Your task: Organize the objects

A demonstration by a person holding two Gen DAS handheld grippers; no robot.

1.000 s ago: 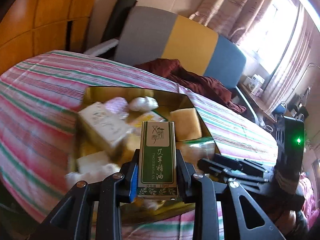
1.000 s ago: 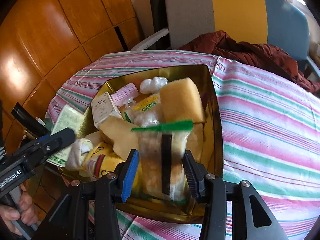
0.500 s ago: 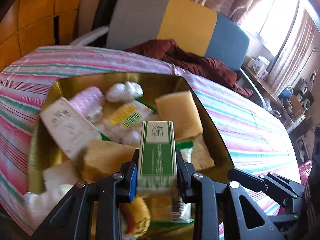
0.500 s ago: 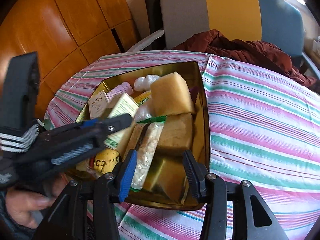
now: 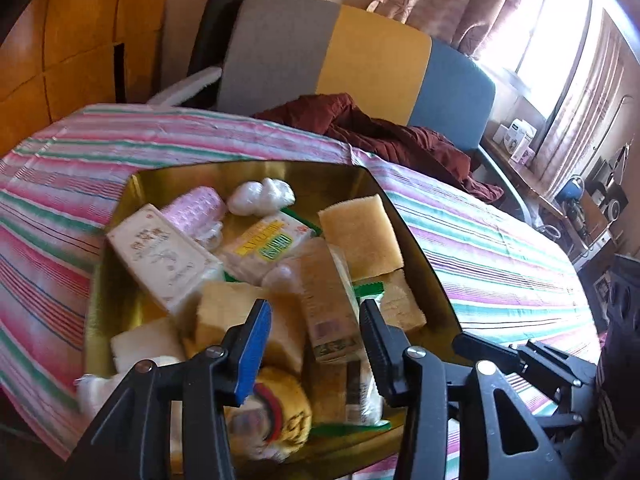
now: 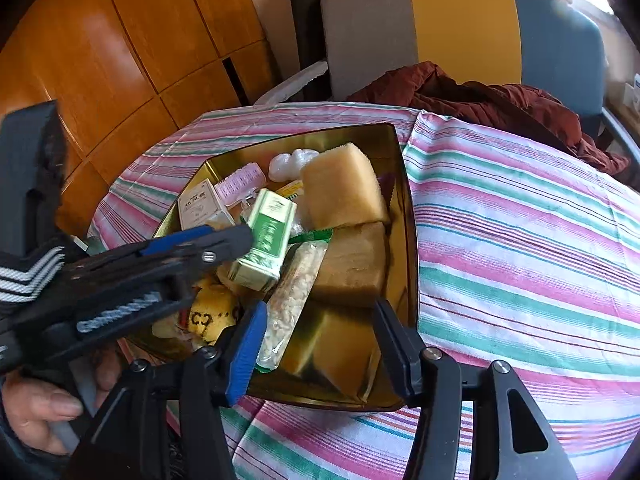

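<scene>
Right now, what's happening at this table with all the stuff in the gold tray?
A person is sorting small items into a gold tray on a striped tablecloth, one hand-held gripper in each hand. The left hand-held gripper has just been opening, and the green-and-white box lies loose on the pile. The right hand-held gripper has also just been opening and holds nothing, with the snack packet lying in the tray.

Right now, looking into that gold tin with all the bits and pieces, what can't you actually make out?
- Green-and-white box: lettering blurred in the right wrist view; in the left it shows only a plain side.
- Gold tin floor: buried under the sponges and packets in both views.
- Yellow item: half hidden behind the left gripper, whose jaws just opened.
</scene>
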